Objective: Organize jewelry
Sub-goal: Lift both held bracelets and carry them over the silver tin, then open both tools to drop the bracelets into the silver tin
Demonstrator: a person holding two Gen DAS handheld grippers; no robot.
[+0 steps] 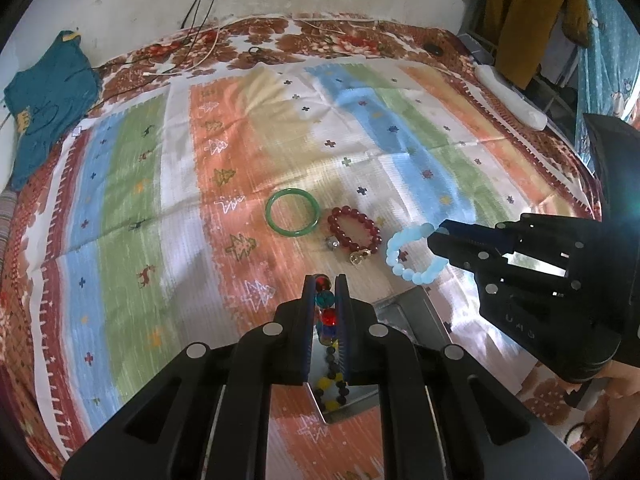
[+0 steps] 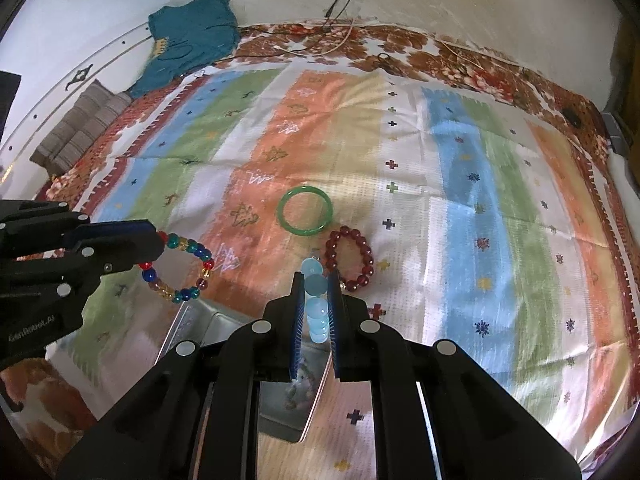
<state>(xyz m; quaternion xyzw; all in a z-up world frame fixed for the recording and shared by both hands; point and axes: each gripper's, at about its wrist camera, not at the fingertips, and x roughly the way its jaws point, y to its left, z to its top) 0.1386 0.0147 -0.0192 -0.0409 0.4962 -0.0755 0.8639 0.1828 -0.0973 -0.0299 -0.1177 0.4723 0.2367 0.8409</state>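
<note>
My left gripper (image 1: 325,280) is shut on a multicoloured bead bracelet (image 1: 325,299), which hangs as a loop in the right wrist view (image 2: 182,266) above a metal tray (image 2: 208,324). My right gripper (image 2: 316,276) is shut on a light blue bead bracelet (image 2: 316,300); in the left wrist view that bracelet (image 1: 400,256) hangs from the right gripper (image 1: 434,240). A green bangle (image 1: 293,212) and a dark red bead bracelet (image 1: 354,230) lie on the striped cloth (image 1: 160,184) beyond both grippers. A small silver bead (image 1: 332,243) and a gold charm (image 1: 358,257) lie beside the red bracelet.
The metal tray (image 1: 416,316) lies under both grippers and holds a dark bead bracelet with yellow beads (image 1: 334,384). A teal garment (image 1: 44,100) lies at the far left. Cables (image 1: 192,56) run along the far edge by the wall. A white object (image 1: 512,96) lies at the right edge.
</note>
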